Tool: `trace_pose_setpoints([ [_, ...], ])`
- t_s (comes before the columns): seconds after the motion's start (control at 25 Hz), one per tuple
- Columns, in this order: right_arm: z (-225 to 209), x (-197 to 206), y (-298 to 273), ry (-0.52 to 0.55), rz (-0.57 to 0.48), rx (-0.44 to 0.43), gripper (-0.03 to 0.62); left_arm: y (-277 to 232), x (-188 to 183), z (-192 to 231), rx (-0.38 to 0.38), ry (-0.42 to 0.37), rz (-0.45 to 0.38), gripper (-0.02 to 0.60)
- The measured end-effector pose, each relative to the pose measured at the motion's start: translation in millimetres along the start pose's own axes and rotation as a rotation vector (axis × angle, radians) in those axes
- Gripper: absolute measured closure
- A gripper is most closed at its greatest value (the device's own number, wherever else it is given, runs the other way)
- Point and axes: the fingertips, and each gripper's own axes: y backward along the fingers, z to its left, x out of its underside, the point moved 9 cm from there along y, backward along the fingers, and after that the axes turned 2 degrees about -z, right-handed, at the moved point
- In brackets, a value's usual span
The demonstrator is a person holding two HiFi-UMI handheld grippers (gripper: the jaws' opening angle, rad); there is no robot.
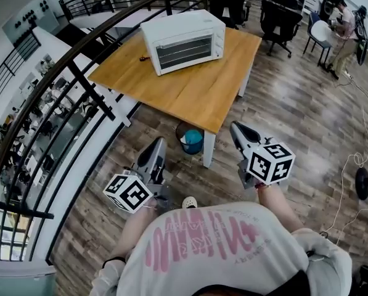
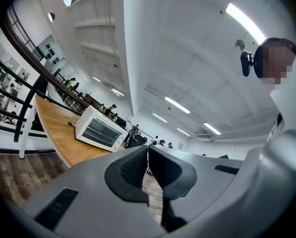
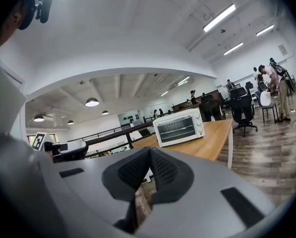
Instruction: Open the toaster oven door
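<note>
A white toaster oven (image 1: 184, 41) with its glass door closed stands at the far side of a wooden table (image 1: 190, 97). Both grippers hang in the air in front of the table, well short of it. My left gripper (image 1: 158, 143) is shut with nothing in it, and so is my right gripper (image 1: 235, 129). In the left gripper view the toaster oven (image 2: 99, 129) sits far off to the left of the closed jaws. The right gripper view has the toaster oven (image 3: 180, 127) on the table (image 3: 212, 139) beyond the tips, slightly right.
A black stair railing (image 1: 79, 79) curves along the left. A blue bin (image 1: 192, 141) stands beneath the table's near corner. Office chairs (image 1: 279, 17) and a person (image 1: 344, 23) are at the back right. A white cable (image 1: 350, 165) lies on the wood floor.
</note>
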Motion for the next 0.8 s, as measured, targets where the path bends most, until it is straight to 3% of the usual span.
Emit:
trace_pose_setpoints([
  [0.52, 16, -27, -114, 0.023, -0.025, -0.037, 0.586, -50, -62, 92, 0.068, -0.005, -0.004, 0.559],
  [0.8, 22, -23, -159, 0.062, 0.000, -0.042, 0.586, -65, -73, 140, 0.053, 0.004, 0.008, 0.560],
])
